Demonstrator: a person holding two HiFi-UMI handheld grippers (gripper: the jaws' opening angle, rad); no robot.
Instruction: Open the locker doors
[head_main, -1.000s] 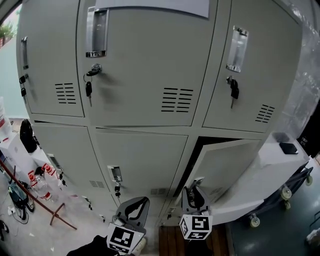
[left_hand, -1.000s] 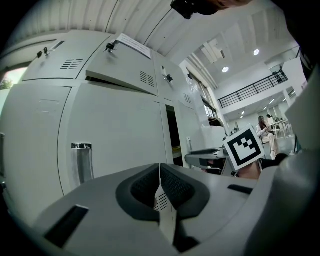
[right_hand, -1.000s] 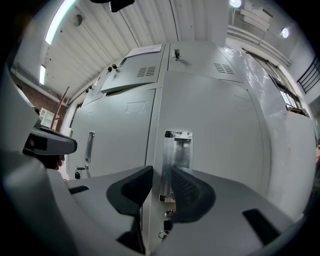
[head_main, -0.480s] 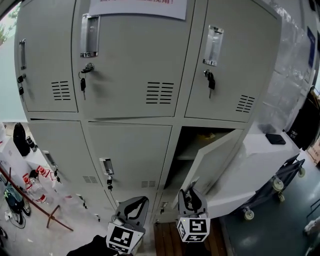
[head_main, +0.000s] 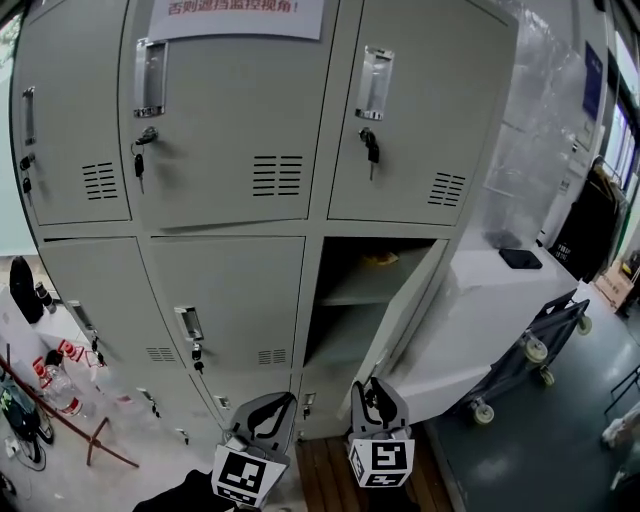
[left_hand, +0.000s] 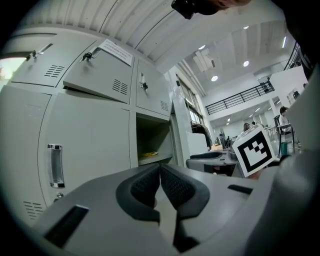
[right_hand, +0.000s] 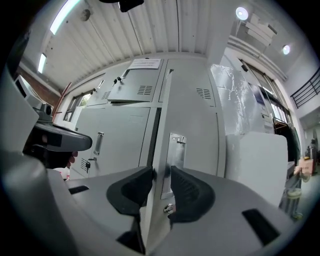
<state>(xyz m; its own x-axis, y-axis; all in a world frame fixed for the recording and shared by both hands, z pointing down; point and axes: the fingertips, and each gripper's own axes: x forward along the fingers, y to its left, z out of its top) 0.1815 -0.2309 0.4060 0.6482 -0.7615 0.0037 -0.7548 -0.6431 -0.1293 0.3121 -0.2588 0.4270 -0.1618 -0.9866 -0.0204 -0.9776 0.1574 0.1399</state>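
Locker shelf (head_main: 368, 291), yellow item (head_main: 381, 260) on it

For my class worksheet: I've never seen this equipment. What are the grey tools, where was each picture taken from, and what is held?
No robot here: a person holds a two-jaw gripper in each hand, facing grey lockers. One picture comes from a head camera looking down, and the other two from cameras riding on the grippers. The left gripper is shut and empty. The right gripper grips the edge of the open lower door; its jaws have just been closing on it.
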